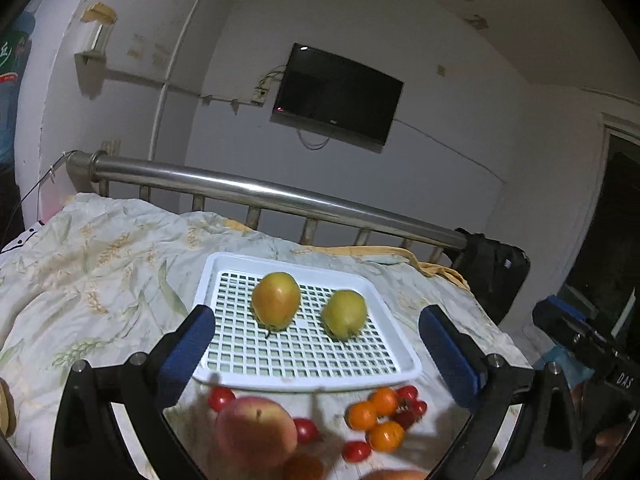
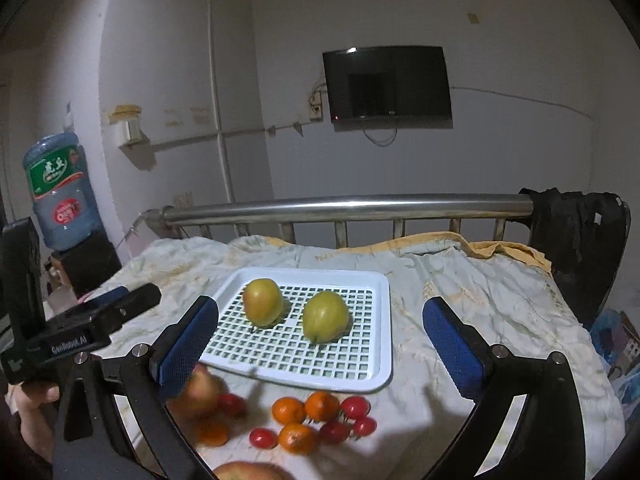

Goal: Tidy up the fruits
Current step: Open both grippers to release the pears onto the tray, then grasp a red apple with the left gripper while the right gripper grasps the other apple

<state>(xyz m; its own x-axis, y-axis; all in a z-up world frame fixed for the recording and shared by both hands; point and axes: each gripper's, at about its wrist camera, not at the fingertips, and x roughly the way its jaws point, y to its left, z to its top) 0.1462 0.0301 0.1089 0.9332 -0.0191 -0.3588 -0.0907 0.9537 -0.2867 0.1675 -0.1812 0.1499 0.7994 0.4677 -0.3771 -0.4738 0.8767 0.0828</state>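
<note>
A quilt-covered bed point(image 2: 500, 304) fills mid-frame, its steel rail point(image 2: 348, 204) across the far edge, with bare quilt either side of the white tray point(image 2: 380, 364) at centre. Two yellow-green fruits point(image 2: 325, 316) sit apart on the tray's grid; oranges point(image 2: 298, 420) and cherry tomatoes point(image 2: 354, 406) cluster just below its near rim. The left gripper point(image 1: 312, 344) and right gripper point(image 2: 320, 338) both gape wide, holding nothing.

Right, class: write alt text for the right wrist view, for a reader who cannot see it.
Two yellow-green pears sit apart on a white slotted plastic tray on a pale floral bedspread, framed by the open blue-padded right gripper, which holds nothing. Nearer the camera lie small orange mandarins, red cherry tomatoes and a blurred reddish apple.
</note>
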